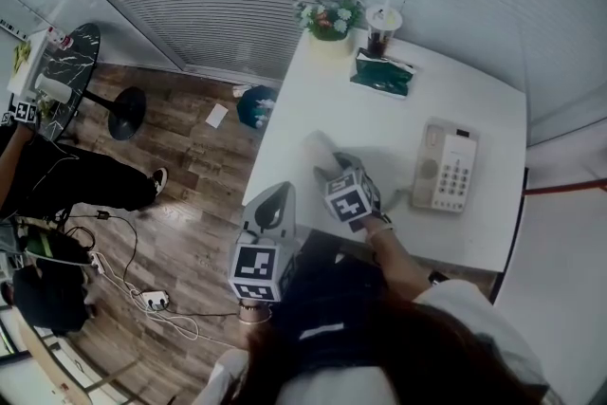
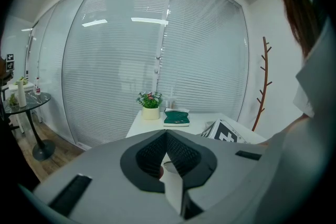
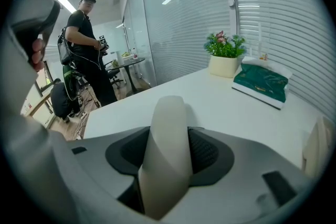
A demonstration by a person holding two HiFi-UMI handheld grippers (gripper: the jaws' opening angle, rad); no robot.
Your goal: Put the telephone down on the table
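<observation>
Nearest, off the front-left edge of the counter (image 1: 327, 104): left gripper (image 1: 275, 209), jaws pressed together on nothing, parked aside, apparently idle so the work falls to the other side. Just beyond, over the counter's front part: right gripper (image 1: 340, 177), jaws spread wide yet pinching the cream telephone handset (image 1: 321, 150) across its middle. A crosswise hold, likely so the long piece can come down flat. Hangs low, handset pointing away toward the bare white middle; cannot tell whether touching the surface yet. To the right, a little apart: telephone base (image 1: 446, 168), keypad up, cradle seemingly bare, probably why the handset is carried left into open room. Farther back, along the far edge: green packet (image 1: 382, 74), potted plant (image 1: 330, 17) and lidded cup (image 1: 382, 22), grouped out of the way. Likely next: lower, settle, then release.
</observation>
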